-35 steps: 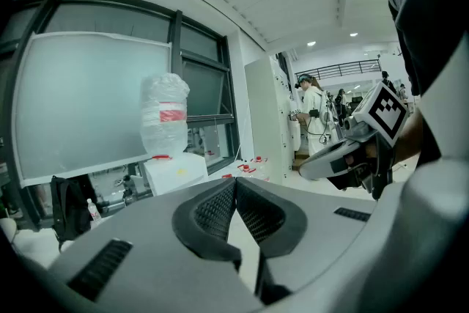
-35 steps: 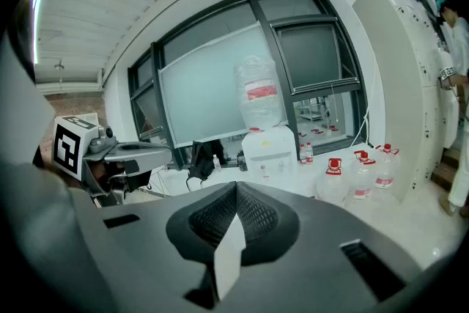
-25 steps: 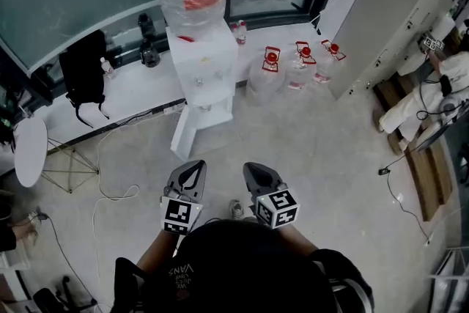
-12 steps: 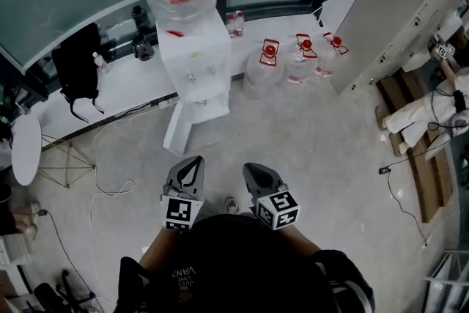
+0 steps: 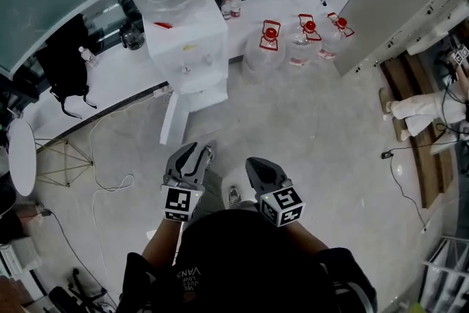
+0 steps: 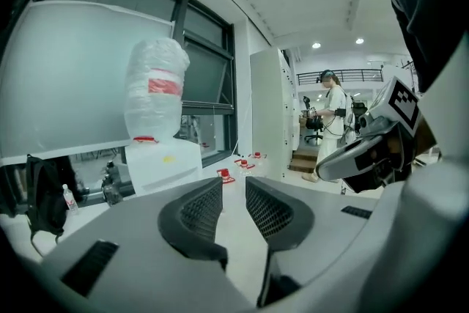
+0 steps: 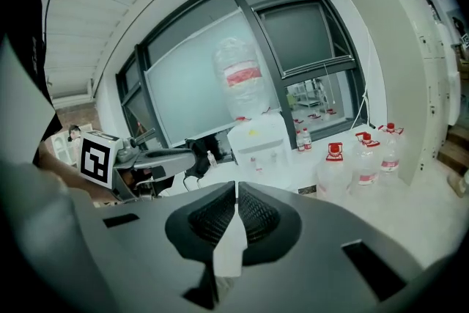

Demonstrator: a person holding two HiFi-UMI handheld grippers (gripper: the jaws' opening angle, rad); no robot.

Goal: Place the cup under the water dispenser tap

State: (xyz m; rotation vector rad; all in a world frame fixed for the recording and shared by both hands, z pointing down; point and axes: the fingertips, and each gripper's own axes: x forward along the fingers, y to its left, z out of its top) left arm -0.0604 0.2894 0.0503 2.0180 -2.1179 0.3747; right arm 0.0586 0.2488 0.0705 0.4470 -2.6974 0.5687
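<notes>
White, the water dispenser (image 5: 194,55) stands at the floor's far edge. The left hand-held gripper (image 5: 196,152) is opening its jaws with nothing between them; the right hand-held gripper (image 5: 257,165) is pressed together. No cup shows in any view. It is probably light and crushable, so a gentle pinch on its side wall would suit.

white water dispenser (image 5: 189,48), standing upright

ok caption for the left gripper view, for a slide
Left gripper, jaws opening with nothing between them, faces the water dispenser.
</notes>
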